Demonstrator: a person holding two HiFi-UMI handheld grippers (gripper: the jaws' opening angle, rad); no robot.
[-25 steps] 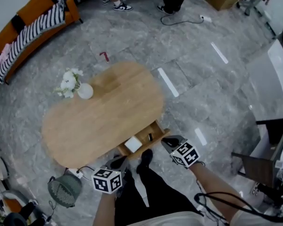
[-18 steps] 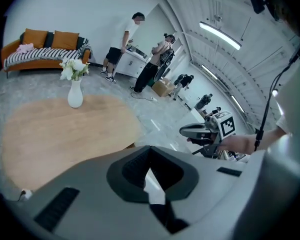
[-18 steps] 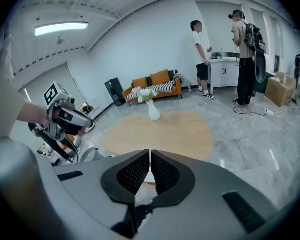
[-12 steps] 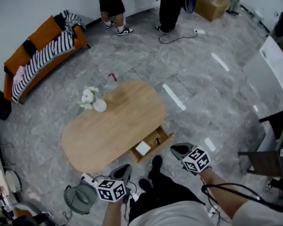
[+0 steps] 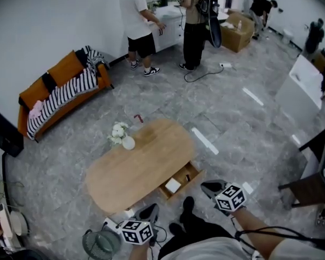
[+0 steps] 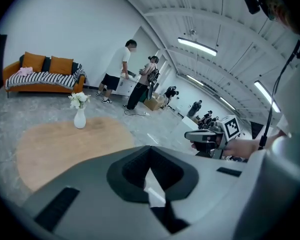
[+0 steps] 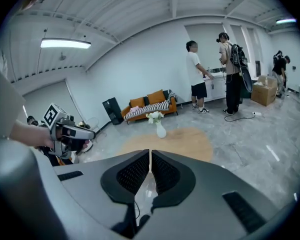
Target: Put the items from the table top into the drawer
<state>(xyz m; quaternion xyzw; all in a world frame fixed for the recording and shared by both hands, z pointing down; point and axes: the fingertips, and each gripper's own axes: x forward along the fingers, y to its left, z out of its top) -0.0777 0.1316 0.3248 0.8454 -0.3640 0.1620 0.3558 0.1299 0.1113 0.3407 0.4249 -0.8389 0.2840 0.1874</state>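
Left tongs point(image 5: 150, 209), right tongs point(image 5: 207, 186), both pressed together, white box point(image 5: 173, 185) in drawer point(image 5: 197, 173) between them

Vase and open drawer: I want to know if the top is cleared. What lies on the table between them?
Nothing: in the head view the wooden tabletop between the vase and the open drawer is bare.

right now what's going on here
Nothing is held: the left gripper and right gripper are both shut and empty, on the drawer side of the table. The drawer is open, with a white box and a small dark item inside. Only a vase stands on the table.
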